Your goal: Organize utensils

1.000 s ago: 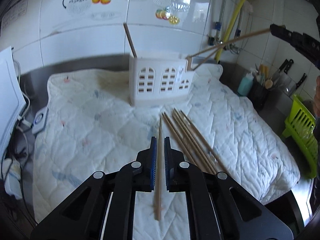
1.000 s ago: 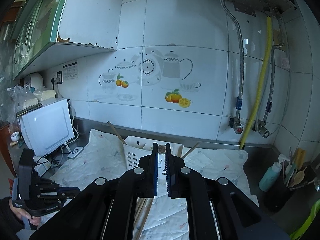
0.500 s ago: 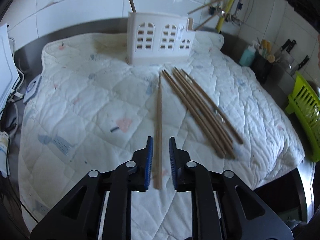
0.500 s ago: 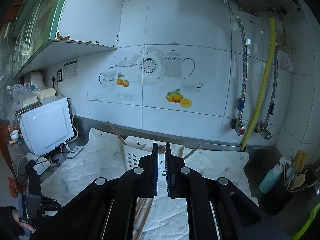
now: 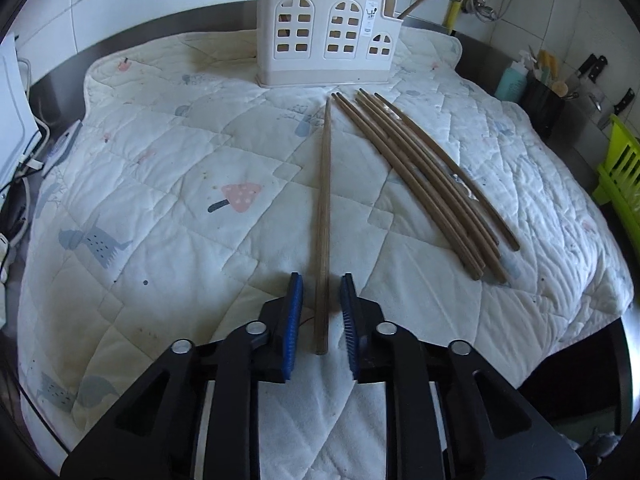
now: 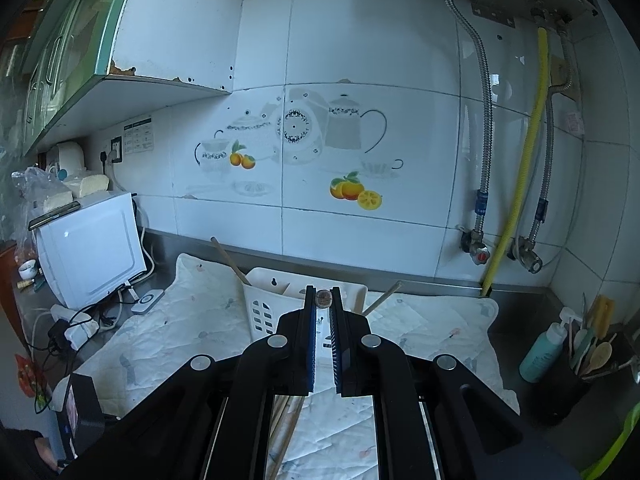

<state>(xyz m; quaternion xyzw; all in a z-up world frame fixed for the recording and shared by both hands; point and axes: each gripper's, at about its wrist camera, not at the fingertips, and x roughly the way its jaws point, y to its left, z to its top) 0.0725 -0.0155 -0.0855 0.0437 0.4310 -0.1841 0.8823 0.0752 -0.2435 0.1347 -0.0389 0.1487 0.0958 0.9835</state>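
Observation:
A single wooden chopstick [image 5: 323, 216] lies on the quilted mat [image 5: 168, 184], its near end between the open blue-padded fingers of my left gripper [image 5: 321, 296], not touched by the pads. Several more chopsticks [image 5: 424, 184] lie in a bundle to its right. The white utensil holder [image 5: 326, 32] stands at the mat's far edge with chopsticks sticking out of it. My right gripper [image 6: 323, 296] is raised above the holder [image 6: 264, 304] and is shut on a chopstick end [image 6: 323, 298], seen end-on at its fingertips.
A white microwave [image 6: 92, 248] with cables stands at the left. A dark cup of utensils [image 6: 576, 384] and a teal bottle [image 6: 542, 356] stand at the right, by a green rack [image 5: 620, 168]. Pipes and a yellow hose [image 6: 520, 184] run down the tiled wall.
My left gripper has lowered toward the mat, laid the single chopstick down and opened its jaws. My right gripper has stayed raised and shut on its chopstick.

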